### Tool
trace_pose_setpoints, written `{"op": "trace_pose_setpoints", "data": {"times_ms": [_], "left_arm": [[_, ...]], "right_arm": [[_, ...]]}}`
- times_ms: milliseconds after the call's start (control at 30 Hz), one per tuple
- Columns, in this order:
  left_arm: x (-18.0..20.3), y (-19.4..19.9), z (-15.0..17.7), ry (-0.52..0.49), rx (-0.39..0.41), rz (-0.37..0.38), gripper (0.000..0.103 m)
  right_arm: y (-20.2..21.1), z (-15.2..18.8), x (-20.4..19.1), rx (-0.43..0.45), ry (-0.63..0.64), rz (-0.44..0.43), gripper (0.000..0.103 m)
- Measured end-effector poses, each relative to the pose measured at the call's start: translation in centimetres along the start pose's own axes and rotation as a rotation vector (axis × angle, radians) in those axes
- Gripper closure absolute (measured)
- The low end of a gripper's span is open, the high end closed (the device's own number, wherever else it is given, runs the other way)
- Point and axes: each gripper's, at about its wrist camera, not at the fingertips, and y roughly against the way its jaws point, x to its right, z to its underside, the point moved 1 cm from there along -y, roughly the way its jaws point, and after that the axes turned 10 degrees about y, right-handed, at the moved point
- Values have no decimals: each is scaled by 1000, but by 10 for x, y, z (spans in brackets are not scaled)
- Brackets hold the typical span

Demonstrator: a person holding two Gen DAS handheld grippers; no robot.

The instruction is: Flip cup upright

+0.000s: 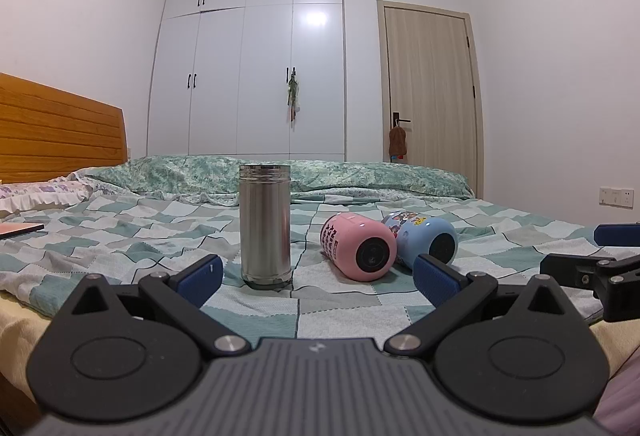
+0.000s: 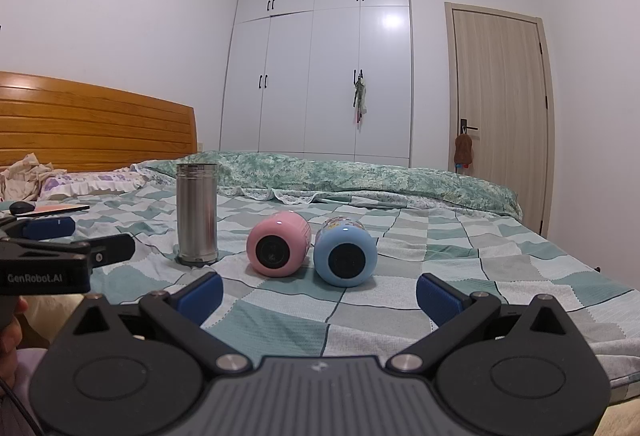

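Observation:
A steel cup (image 1: 265,224) stands upright on the checked bed cover; it also shows in the right wrist view (image 2: 197,213). A pink cup (image 1: 358,247) (image 2: 279,244) and a blue cup (image 1: 424,236) (image 2: 345,251) lie on their sides next to each other, bases toward me. My left gripper (image 1: 318,278) is open and empty, just short of the steel and pink cups. My right gripper (image 2: 319,296) is open and empty, just short of the pink and blue cups. Each gripper shows at the edge of the other's view, the right (image 1: 608,256) and the left (image 2: 60,240).
The bed cover (image 2: 440,276) spreads wide to the right. A folded green quilt (image 2: 340,175) lies behind the cups. A flat pink book (image 2: 60,209) and pillows lie at the left by the wooden headboard (image 2: 92,123). A wardrobe (image 2: 320,67) and a door (image 2: 500,95) stand behind.

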Motion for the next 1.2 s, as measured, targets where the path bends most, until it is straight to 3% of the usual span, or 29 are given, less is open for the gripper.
{"op": "trace_pose_setpoints", "data": {"times_ms": [1200], "left_arm": [[-4,-2,2,5,-3,-1,0]], "right_arm": [[0,0,-1,-1,1,0,0]]}}
